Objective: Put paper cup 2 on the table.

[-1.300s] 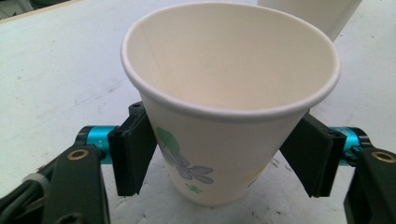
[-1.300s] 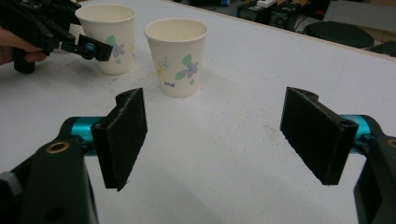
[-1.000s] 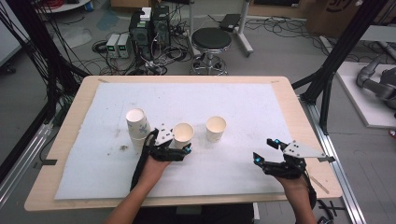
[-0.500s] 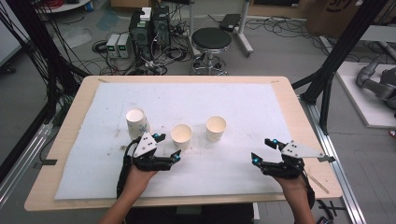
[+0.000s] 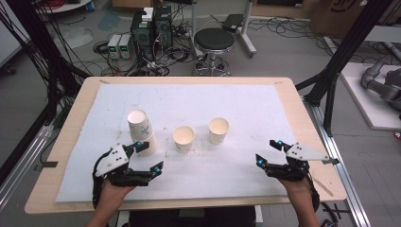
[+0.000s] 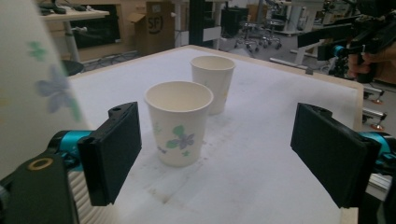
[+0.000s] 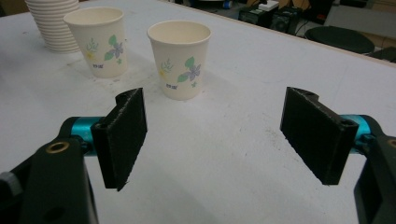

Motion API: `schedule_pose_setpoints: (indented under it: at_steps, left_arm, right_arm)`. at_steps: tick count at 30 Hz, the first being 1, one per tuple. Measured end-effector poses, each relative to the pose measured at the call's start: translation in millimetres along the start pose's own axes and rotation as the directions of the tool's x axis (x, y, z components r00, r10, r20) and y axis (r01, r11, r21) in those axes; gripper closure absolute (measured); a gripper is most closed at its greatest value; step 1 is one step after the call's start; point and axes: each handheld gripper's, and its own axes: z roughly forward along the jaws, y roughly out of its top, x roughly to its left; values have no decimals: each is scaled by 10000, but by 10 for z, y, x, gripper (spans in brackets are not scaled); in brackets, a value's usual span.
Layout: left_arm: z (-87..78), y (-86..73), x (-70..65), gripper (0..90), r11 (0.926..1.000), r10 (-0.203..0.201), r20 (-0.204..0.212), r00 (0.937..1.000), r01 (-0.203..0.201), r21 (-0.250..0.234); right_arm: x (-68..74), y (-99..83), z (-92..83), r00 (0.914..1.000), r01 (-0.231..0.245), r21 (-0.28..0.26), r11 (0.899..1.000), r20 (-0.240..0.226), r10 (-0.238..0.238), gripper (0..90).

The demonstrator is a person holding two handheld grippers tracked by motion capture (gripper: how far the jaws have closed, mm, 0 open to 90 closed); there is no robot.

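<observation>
Two single paper cups (image 5: 183, 138), one cup stack (image 5: 141, 131), seemingly tilted.

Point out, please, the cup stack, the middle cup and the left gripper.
cup stack (image 5: 140, 130), high view, on the upper cup's side wall.
middle cup (image 5: 183, 140), high view, on its side wall below the rim.
left gripper (image 5: 147, 158), high view, midway between its fingertips.

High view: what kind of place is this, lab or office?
Most likely a robotics or data-collection lab. Black frame struts flank the table, cables and electronics boxes cover the floor behind it, and a person works paper cups with handheld grippers.
</observation>
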Motion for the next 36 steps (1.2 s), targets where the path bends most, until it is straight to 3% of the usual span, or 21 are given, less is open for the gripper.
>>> schedule_pose_setpoints:
  at_steps: [4, 10, 15, 25, 36]
  left_arm:
    - [-154, -34, 91, 156, 9994, -250, -628, 9977, 234, -263]
    - [-377, -64, 238, 156, 9968, -521, -1575, 9861, 418, -682]
    - [-511, -132, 312, 157, 9954, -683, -1983, 9778, 535, -792]
    - [-607, -188, 326, 158, 9938, -838, -2273, 9702, 648, -899]
    - [-589, -187, 334, 159, 9948, -729, -2287, 9708, 545, -860]
  right_arm:
    - [2, -3, -16, 10000, 16, -32, 10000, 16, -16, 235]
    - [5, 6, -10, 10000, 76, -37, 10000, 13, -76, 223]
    - [4, 35, 25, 9999, 105, -48, 9999, 14, -105, 217]
    - [76, 69, 24, 9995, 297, -85, 9995, 108, -296, 209]
    - [66, 48, 22, 9995, 271, -88, 9996, 157, -270, 209]
